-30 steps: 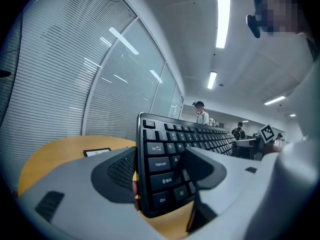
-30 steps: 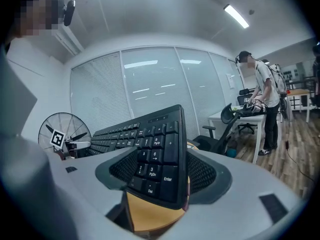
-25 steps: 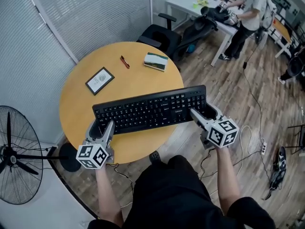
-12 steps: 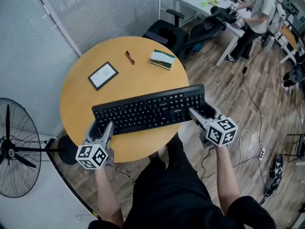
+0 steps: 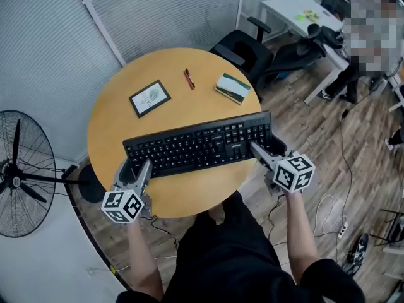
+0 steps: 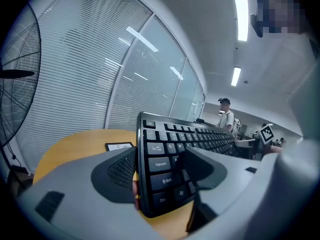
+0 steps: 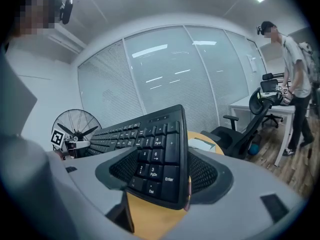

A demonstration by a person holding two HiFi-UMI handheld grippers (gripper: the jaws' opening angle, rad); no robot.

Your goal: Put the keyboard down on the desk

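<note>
A long black keyboard (image 5: 199,145) hangs level over the near half of the round wooden desk (image 5: 126,128). My left gripper (image 5: 136,173) is shut on the keyboard's left end, its jaws pinching the keys from above and below (image 6: 159,176). Over at the other end, my right gripper (image 5: 267,152) is shut on the number-pad side (image 7: 159,169). In both gripper views the keyboard (image 6: 200,139) sits clear of the yellow desktop (image 7: 150,211), tilted between the jaws.
On the desk's far half lie a framed card (image 5: 149,98), a red pen (image 5: 188,79) and a small green-and-white book (image 5: 232,88). A standing fan (image 5: 22,172) is at the left, office chairs (image 5: 243,49) and a white table (image 5: 303,17) beyond. A person stands at the far right.
The desk and room have slid rightward in the head view as the head turned. The keyboard and both grippers hold the same pose.
</note>
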